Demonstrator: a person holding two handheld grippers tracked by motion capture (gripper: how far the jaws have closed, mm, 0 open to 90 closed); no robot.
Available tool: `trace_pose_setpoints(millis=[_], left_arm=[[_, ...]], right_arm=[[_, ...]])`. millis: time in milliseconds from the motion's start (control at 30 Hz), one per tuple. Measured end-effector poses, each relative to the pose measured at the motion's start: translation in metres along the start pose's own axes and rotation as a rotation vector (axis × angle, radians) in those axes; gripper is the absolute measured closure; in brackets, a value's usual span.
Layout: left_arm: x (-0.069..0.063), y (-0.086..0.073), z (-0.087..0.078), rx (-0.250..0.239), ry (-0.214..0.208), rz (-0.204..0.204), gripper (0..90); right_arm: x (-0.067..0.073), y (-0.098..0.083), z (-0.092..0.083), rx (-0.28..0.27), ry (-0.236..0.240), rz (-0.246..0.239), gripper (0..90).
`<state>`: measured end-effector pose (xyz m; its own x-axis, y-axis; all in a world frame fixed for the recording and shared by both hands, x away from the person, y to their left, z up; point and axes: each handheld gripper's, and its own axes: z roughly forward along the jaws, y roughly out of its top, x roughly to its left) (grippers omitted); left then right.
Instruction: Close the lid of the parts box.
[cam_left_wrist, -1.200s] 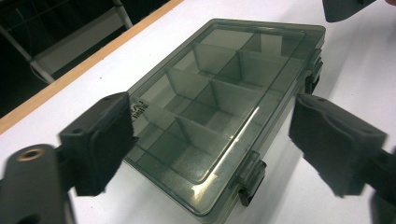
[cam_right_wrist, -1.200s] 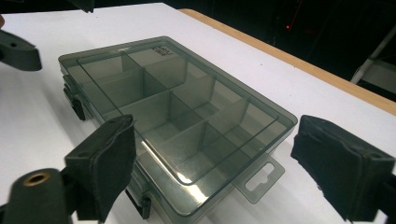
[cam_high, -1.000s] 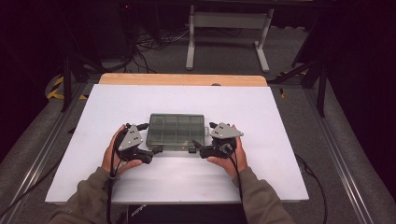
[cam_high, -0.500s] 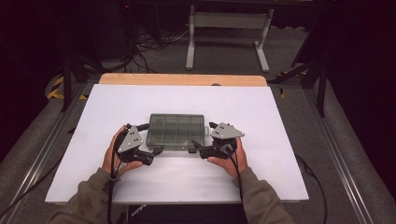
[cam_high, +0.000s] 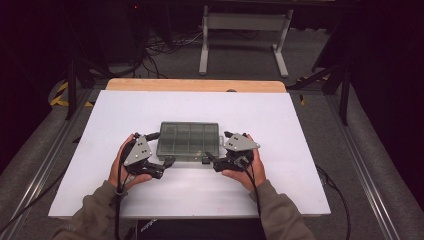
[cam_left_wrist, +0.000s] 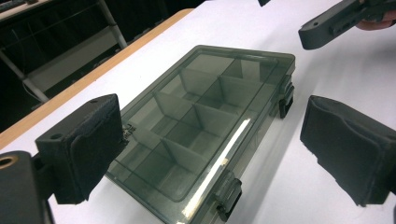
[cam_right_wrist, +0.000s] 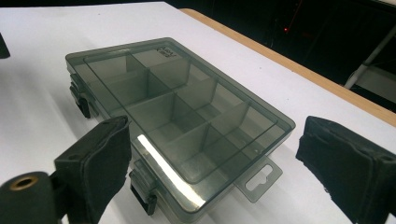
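- Smoked-clear compartment box (cam_high: 189, 143) lies flat on the white table (cam_high: 300, 125), lid shut, a little toward 6 o'clock of centre. Long front edge faces the person.
- Left gripper (cam_high: 167, 162) sits at the box's 7 o'clock corner, right gripper (cam_high: 209, 159) at its 5 o'clock corner. Both near the front edge; contact can't be told from above.
- Left gripper view: jaws spread wide, nothing between the pads, box (cam_left_wrist: 205, 126) lying ahead between them. Right gripper view: same, jaws wide and empty, box (cam_right_wrist: 180, 116) ahead.
- Handling, as a judgement: thin hard plastic, compartments look empty, so light. Stiff but glossy; pads could skid on the lid, and a push may slide the whole box on the smooth table.
- Where to hold: two dark latches (cam_left_wrist: 227, 192) on the front edge look like the working points; the other latch (cam_left_wrist: 286, 98) sits farther along. A hang tab (cam_right_wrist: 259, 179) sticks out of one short end, thin, a poor grip. Pinching across the front wall or a corner seems safer than the flat lid.
- Hard to make out: hinge side at 12 o'clock not visible in detail; lid glare (cam_right_wrist: 163, 163) masks some compartments. Small print (cam_right_wrist: 164, 52) near one corner unreadable. Whether latches are snapped shut can't be told.
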<state>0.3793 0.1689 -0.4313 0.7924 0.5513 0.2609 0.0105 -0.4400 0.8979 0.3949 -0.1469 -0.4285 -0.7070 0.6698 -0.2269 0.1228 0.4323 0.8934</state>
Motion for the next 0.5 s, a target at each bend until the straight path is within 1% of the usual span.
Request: trace_pose_setpoints(millis=[167, 367, 500], left_arm=[[-0.0015, 0.0004, -0.0028, -0.006, -0.005, 0.0, 6.9], [-0.004, 0.0018, -0.0075, -0.011, 0.001, 0.009, 7.7], [-0.0051, 0.0025, -0.0091, -0.017, -0.002, 0.007, 7.7]], right_arm=[[0.0014, 0.0005, -0.0013, 0.002, -0.004, -0.009, 10.7], [0.0036, 0.0015, -0.0034, 0.0, -0.004, -0.02, 11.6], [0.0051, 0.003, -0.0055, -0.005, -0.005, -0.029, 11.9]])
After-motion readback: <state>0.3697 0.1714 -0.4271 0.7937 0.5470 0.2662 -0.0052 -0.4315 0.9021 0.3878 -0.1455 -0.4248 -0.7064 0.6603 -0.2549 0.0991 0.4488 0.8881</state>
